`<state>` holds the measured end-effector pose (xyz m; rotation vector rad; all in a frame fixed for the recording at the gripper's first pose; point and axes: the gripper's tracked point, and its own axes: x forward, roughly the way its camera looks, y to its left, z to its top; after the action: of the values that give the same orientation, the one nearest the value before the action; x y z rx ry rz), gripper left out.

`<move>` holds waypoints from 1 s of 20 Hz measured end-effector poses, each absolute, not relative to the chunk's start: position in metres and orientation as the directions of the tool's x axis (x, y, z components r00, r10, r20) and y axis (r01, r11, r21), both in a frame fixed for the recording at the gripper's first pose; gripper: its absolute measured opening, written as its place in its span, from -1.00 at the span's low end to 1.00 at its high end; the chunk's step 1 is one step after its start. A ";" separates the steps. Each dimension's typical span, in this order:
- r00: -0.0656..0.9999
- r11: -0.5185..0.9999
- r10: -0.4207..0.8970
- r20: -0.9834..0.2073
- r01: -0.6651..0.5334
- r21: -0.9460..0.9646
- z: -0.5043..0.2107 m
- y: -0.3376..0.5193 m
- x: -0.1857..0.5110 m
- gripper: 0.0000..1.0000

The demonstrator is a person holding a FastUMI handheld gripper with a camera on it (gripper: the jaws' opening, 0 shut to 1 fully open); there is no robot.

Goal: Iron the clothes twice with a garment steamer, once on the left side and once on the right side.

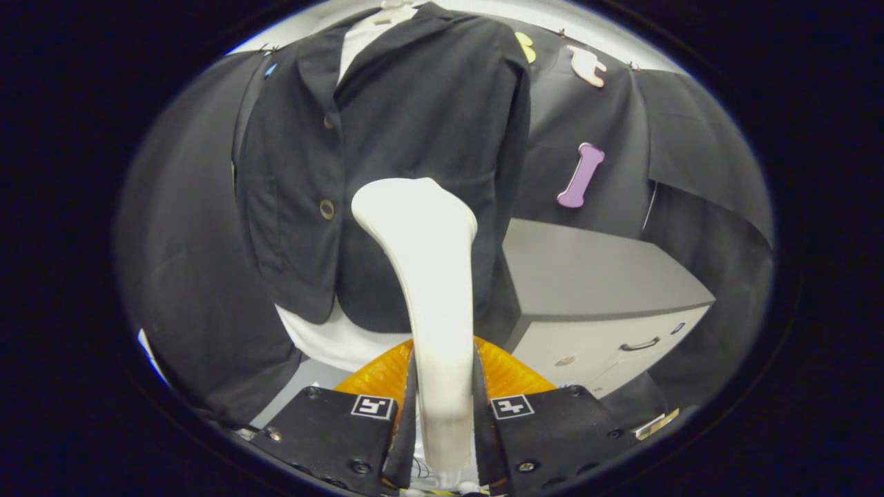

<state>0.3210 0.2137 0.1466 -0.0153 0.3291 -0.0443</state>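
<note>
1. Garment steamer, white, smooth plastic with a curved neck and a wide flat head (428,276): held upright between the two black fingers of the gripper (442,407), handle clamped on both sides, head raised in front of the dark jacket.
2. Dark blazer-type jacket of matte cloth with brown round buttons (387,152): hanging on a hanger over a white shirt (331,342), just beyond the steamer head. Cannot tell if the head touches the cloth or stands slightly off it.
3. Steamer head sits about at the middle of the jacket front, near the lower button (327,209), so not clearly on the left or the right side.
4. Possible trouble from here:
   - handle is smooth and narrow; may slip or twist between the fingers if pushed hard against the cloth;
   - jacket hangs free; may swing away or crease under a stroke;
   - head may catch on a button or on the open front edge;
   - grey metal drawer cabinet (608,290) stands near on the right; wide stroke there may knock it.
</note>
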 end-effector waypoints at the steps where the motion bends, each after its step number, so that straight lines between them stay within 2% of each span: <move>1: 0.951 0.999 -0.046 -0.305 0.043 -0.016 0.162 0.214 0.317 -0.24; 5: 0.976 0.998 -0.042 -0.214 0.049 0.028 0.237 0.225 0.300 -0.25; 11: 0.997 0.998 0.014 -0.080 -0.009 0.067 0.342 0.273 0.288 -0.25; 20: 0.997 0.997 0.064 0.040 -0.066 0.050 0.452 0.357 0.291 -0.24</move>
<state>0.2913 0.3571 0.4524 0.0510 -0.0388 0.0651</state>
